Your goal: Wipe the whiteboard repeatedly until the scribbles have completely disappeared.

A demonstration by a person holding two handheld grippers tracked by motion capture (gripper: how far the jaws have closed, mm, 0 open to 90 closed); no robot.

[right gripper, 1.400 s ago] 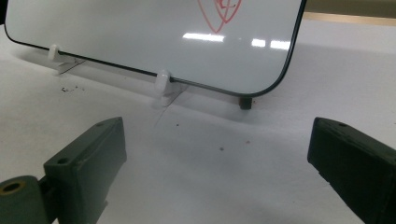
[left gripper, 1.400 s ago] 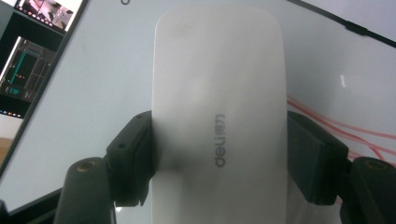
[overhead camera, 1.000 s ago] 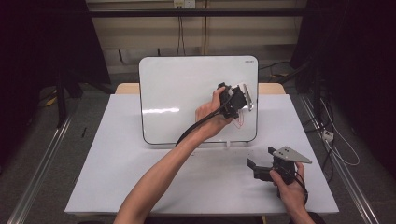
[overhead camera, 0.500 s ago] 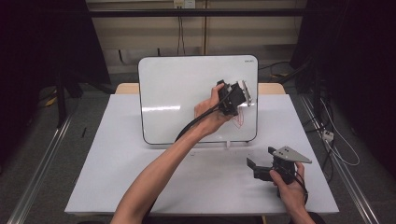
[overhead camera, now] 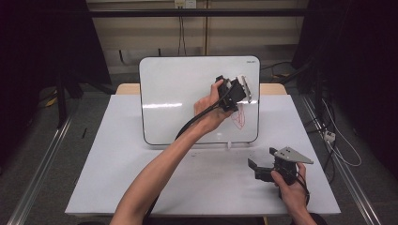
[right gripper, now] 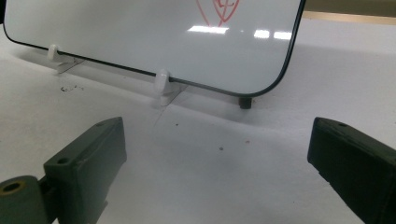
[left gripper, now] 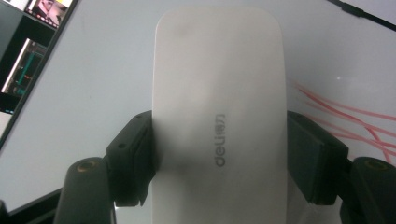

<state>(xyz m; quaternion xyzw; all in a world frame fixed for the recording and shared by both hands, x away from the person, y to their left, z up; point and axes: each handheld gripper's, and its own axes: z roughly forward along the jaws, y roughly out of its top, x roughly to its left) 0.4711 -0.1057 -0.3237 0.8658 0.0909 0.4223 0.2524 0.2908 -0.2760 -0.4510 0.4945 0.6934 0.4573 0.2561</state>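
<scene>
The left hand-held gripper (overhead camera: 239, 89) clamps a white eraser (left gripper: 218, 116) against the whiteboard (overhead camera: 178, 93), just above the red drawing (overhead camera: 238, 117), which looks mostly unwiped. The right hand-held gripper (overhead camera: 256, 168) rests spread and empty on the table (overhead camera: 117, 178).

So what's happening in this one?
A person is working at a whiteboard propped upright on the white table. The left gripper is shut on a white eraser, held against the board's right side just above a red drawing, which looks about to be wiped. The right gripper rests low over the table in front of the board's lower right corner, jaws open, holding nothing.
</scene>
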